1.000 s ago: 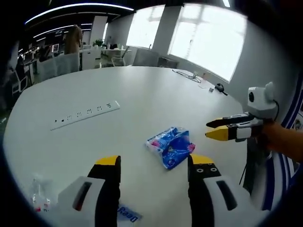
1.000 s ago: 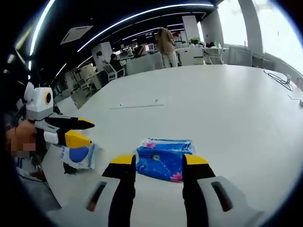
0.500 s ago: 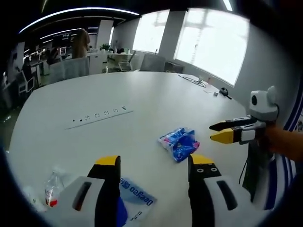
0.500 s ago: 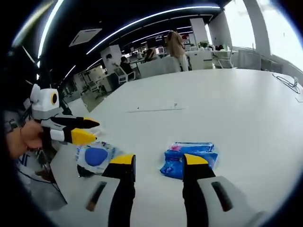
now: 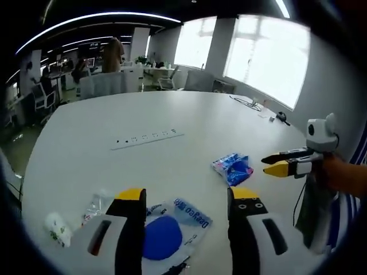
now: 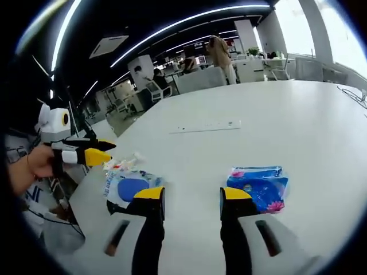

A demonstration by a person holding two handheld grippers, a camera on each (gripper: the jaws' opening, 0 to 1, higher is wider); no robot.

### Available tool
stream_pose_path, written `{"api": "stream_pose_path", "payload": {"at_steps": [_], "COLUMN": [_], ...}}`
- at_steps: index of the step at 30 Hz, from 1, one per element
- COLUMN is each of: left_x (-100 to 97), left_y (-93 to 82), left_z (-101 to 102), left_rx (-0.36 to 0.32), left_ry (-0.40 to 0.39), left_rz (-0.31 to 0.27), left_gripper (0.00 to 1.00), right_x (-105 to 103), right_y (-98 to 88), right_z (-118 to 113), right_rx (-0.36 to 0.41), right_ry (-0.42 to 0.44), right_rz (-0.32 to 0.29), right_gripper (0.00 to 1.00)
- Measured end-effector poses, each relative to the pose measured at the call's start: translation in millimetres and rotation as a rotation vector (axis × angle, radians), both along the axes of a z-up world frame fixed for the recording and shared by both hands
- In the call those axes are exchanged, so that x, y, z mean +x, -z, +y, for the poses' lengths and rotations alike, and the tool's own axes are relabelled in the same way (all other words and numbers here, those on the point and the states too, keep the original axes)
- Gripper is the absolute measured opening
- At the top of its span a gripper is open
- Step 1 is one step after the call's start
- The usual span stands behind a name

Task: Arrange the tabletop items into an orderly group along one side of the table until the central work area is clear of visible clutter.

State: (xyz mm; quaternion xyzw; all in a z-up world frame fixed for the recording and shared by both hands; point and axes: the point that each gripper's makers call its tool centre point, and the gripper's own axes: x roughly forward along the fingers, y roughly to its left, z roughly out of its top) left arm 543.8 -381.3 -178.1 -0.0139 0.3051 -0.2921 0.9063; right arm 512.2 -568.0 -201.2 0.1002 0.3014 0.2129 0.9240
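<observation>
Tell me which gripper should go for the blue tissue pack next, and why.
Right. In the right gripper view the blue tissue pack lies just ahead of the open right gripper, slightly to one side. The left gripper sits over the white pouch with a blue disc, with the pack farther off.

The counter (image 5: 172,114) is plain white. Between the left hand-held gripper (image 5: 186,197)'s yellow-tipped black jaws lies a clear-and-white packet (image 5: 169,226) with a big blue disc and blue lettering. Ahead and to its right sits a blue wipes pack (image 5: 232,168) with pink accents. The right hand-held gripper (image 5: 279,162) is yellow and black with white housing. A white power strip (image 5: 148,138) carries dark sockets.
</observation>
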Motion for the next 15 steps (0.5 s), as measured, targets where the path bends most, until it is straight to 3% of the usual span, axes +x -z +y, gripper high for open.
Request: {"api": "stream_pose_path", "payload": {"at_steps": [8, 15], "left_x": [-11.1, -22.6], "left_y": [2.2, 7.2], "left_z": [53.2, 84.4], "left_rx": [0.024, 0.036], "left_ry": [-0.076, -0.127], "left_rz": [0.012, 0.025], "left_gripper": [0.57, 0.57], "right_x": [-7.6, -13.4], "right_y": [7.2, 12.9], "right_z": [28.0, 46.2], "right_rx": [0.025, 0.036], "right_ry": [-0.029, -0.054], "right_rz": [0.015, 0.029], "right_gripper": [0.36, 0.36]}}
